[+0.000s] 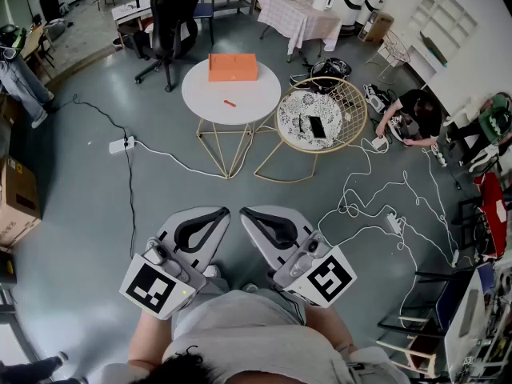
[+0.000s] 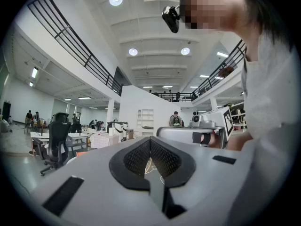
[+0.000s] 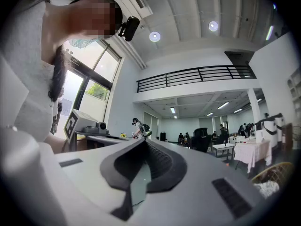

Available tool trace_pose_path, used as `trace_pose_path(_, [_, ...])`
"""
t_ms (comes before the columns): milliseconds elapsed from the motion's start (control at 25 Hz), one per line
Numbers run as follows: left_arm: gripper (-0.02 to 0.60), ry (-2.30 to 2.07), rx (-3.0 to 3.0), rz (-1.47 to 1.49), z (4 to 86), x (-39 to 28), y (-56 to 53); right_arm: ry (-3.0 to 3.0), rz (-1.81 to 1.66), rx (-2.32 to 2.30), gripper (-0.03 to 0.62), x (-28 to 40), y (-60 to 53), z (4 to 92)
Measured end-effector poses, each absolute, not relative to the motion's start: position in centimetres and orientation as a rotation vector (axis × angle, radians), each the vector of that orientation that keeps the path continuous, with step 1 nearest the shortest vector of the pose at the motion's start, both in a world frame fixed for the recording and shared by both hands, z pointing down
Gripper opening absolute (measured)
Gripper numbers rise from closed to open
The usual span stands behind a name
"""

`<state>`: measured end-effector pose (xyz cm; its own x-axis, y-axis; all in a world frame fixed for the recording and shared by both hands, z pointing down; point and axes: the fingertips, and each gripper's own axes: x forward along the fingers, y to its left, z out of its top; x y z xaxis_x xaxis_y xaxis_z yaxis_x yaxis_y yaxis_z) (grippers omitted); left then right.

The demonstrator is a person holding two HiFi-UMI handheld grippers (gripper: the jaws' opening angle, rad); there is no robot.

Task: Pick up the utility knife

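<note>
Well ahead, the knife [image 1: 230,102] lies on the white tabletop [image 1: 200,93] near an orange box [image 1: 233,66]. It is probably light, stiff and slim, so pinch mid-handle. The left gripper [image 1: 221,213] and right gripper [image 1: 246,213] are closed and empty.

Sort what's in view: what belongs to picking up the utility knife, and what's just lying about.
For the job: small red utility knife; white round table under it; left gripper and right gripper, both shut, empty.

Lying about: orange box; wire-rimmed table; power strip; office chair; cardboard box.
</note>
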<state>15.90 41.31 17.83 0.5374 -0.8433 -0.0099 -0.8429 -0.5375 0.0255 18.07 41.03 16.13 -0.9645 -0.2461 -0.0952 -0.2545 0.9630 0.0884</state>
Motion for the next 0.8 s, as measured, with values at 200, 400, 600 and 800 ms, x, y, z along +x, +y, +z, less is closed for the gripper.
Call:
trace_pose_path(200, [0.011,-1.493,2.742,-0.034,17.7,14.9,40.8,3.036,0.152,-0.386,0.008,16.9,40.7,16.0])
trace_pose_path(400, [0.011,-1.476,2.752,-0.039,17.8,13.6,40.4,3.039,0.156,-0.397,0.008,15.6,40.3,16.2])
trace_pose_path(600, [0.011,-1.455,2.772,-0.050,17.6,11.8,39.6,3.045,0.160,-0.421,0.008,13.7,39.6,16.3])
trace_pose_path(800, [0.011,-1.417,2.798,-0.055,18.0,9.9,39.0,3.035,0.112,-0.455,0.008,12.2,38.9,16.5])
